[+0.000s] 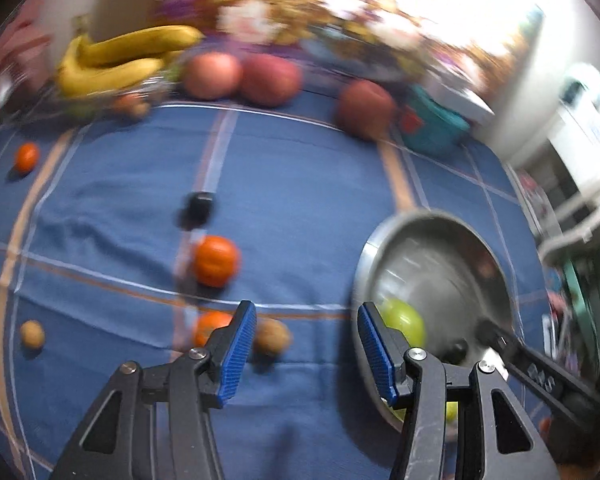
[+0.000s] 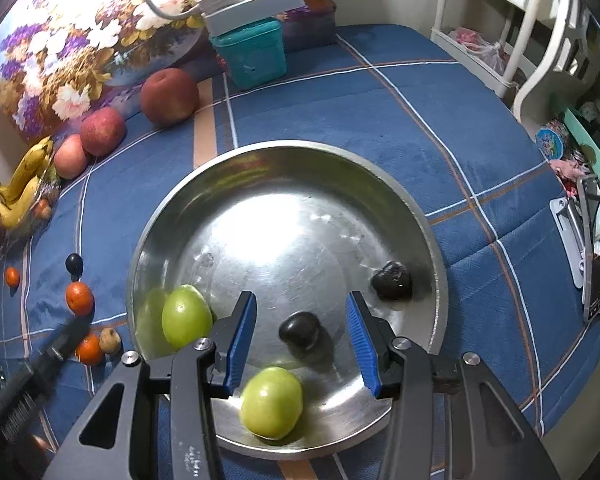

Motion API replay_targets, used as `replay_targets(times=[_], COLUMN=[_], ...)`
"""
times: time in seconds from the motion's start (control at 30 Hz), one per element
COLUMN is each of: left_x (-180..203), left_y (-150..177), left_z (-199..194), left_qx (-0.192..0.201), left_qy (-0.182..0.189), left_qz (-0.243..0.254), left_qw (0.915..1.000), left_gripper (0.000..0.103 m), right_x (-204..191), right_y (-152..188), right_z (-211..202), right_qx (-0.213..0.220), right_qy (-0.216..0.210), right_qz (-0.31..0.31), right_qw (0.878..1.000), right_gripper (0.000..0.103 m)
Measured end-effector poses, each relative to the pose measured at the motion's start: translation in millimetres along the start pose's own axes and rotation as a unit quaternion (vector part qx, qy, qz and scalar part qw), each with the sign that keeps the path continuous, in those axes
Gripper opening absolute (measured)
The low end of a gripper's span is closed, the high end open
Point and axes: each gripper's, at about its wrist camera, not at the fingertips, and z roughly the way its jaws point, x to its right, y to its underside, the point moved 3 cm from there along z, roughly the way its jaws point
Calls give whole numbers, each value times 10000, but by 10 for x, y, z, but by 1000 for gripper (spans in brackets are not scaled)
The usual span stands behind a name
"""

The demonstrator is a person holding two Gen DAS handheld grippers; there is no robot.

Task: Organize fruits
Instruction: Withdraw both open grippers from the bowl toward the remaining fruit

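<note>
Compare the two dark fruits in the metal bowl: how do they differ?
The smooth dark round fruit looks glossy and even; the wrinkled dark lumpy fruit looks rough and irregular. The smooth one lies between the fingers of the right hand-held gripper, untouched; the wrinkled one sits near the rim of the shiny metal bowl. Both are near-black and similar in size.

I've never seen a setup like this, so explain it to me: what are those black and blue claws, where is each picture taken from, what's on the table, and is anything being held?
A person holds two hand-held grippers, each carrying a camera looking along its fingers. One picture shows the left gripper above the blue tablecloth, near an orange. The other shows the right gripper over a steel bowl containing two green fruits and two dark ones. Apples and bananas lie at the back. Both grippers are open, holding nothing.
</note>
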Motion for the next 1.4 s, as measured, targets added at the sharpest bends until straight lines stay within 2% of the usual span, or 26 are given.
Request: replay_targets(times=[0.13,0.37,0.4,0.47,0.5,0.53,0.6,0.7,0.83,0.93,0.97,1.0,1.03,1.27,1.4], left_x=[-289,-479,-494,-493,-491,-489,-479,-478,-476,-476,-479,-481,-483,-500,-493], left_y=[-75,-113,-115,-121,-118,-105,-102,-92,-93,-97,-98,-101,-107,-140,-159], left_z=[-68,-97,-89,-50,-32,-18,-6,0,0,-6,-6,-12,-23,-106,-154], left_qx=[120,133,111,53,17,5,-3,2,54,137,160,199,244,373,401], left_qy=[-165,-260,-298,-404,-457,-487,-515,-607,-729,-1011,-1079,-1124,-1146,-1174,-1274], left_qz=[-440,-682,-685,-664,-648,-642,-622,-562,-473,-314,-272,-236,-212,-128,87], left_qw=[9988,9972,9971,9970,9969,9967,9967,9966,9962,9943,9937,9932,9929,9923,9910], left_gripper=[57,61,64,86,89,92,93,102,103,103,103,103,103,103,103], right_x=[-191,-443,-462,-475,-470,-468,-472,-462,-447,-432,-430,-424,-418,-407,-461], right_y=[9,48,55,67,66,63,72,71,66,63,62,59,54,23,36], right_z=[-61,-147,-140,-120,-107,-91,-79,-84,-83,-80,-82,-84,-94,-134,-125], right_qx=[86,161,149,138,137,147,140,170,196,207,216,227,266,414,449], right_qy=[-97,-347,-312,-241,-208,-186,-121,-45,13,-24,-39,-52,-66,-144,-192], right_qz=[-250,-524,-564,-592,-597,-615,-657,-678,-684,-622,-588,-553,-525,-430,-433], right_qw=[9996,9979,9978,9979,9979,9978,9977,9975,9975,9978,9980,9982,9982,9981,9979], right_gripper=[47,47,49,61,72,78,79,79,79,82,87,100,101,101,101])
